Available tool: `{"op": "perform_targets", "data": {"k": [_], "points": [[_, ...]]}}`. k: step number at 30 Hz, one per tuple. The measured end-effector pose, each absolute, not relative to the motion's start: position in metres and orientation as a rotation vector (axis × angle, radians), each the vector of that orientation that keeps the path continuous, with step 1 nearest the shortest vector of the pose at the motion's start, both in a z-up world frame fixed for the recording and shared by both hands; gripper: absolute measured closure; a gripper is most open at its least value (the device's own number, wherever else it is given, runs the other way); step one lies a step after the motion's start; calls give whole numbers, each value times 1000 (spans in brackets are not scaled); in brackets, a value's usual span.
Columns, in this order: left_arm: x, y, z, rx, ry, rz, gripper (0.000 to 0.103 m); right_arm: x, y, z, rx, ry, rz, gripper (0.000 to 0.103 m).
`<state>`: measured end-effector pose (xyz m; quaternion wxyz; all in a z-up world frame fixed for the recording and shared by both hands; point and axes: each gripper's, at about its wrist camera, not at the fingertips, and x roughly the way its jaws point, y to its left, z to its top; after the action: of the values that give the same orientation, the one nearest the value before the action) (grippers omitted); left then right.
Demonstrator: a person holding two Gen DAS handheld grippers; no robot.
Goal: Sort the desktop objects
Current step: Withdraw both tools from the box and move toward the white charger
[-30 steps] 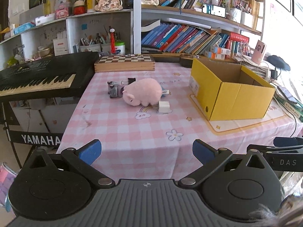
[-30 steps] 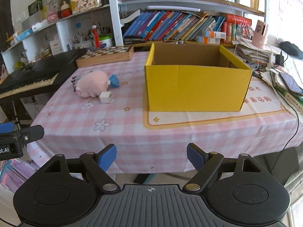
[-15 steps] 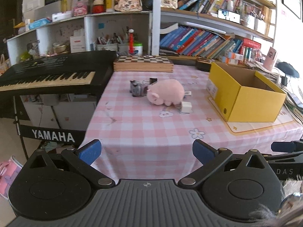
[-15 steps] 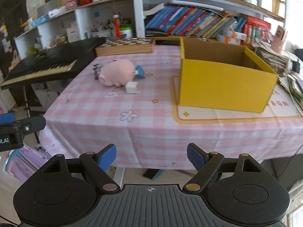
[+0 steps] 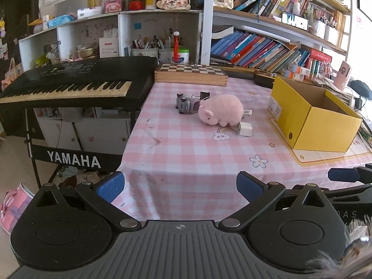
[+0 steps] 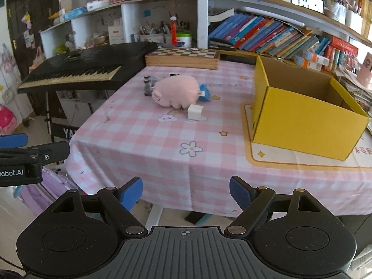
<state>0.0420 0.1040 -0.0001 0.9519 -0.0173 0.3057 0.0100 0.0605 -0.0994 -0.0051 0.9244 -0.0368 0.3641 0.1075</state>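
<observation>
A pink plush pig (image 5: 220, 111) lies mid-surface on the pink checked tablecloth (image 5: 186, 153), a white charger cube (image 5: 245, 129) touching its near side and a small grey toy (image 5: 183, 102) just beyond its snout on the left. A blue item (image 6: 204, 93) peeks out behind it. The open yellow cardboard box (image 5: 311, 116) stands to the right. Both the left gripper (image 5: 180, 186) and right gripper (image 6: 186, 190) hang wide open and empty off the near edge. A black keyboard (image 5: 74, 86) stands to the left.

Home study: bookshelves (image 5: 267, 46), keyboard (image 5: 69, 86), gingham-clothed table (image 5: 186, 153).
</observation>
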Motion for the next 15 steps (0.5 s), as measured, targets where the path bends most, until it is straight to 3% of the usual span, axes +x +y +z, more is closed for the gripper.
{"op": "perform_targets", "data": {"k": [15], "points": [[70, 99, -6, -26, 640, 3, 0, 91, -97, -10, -94, 763, 239, 19]]}}
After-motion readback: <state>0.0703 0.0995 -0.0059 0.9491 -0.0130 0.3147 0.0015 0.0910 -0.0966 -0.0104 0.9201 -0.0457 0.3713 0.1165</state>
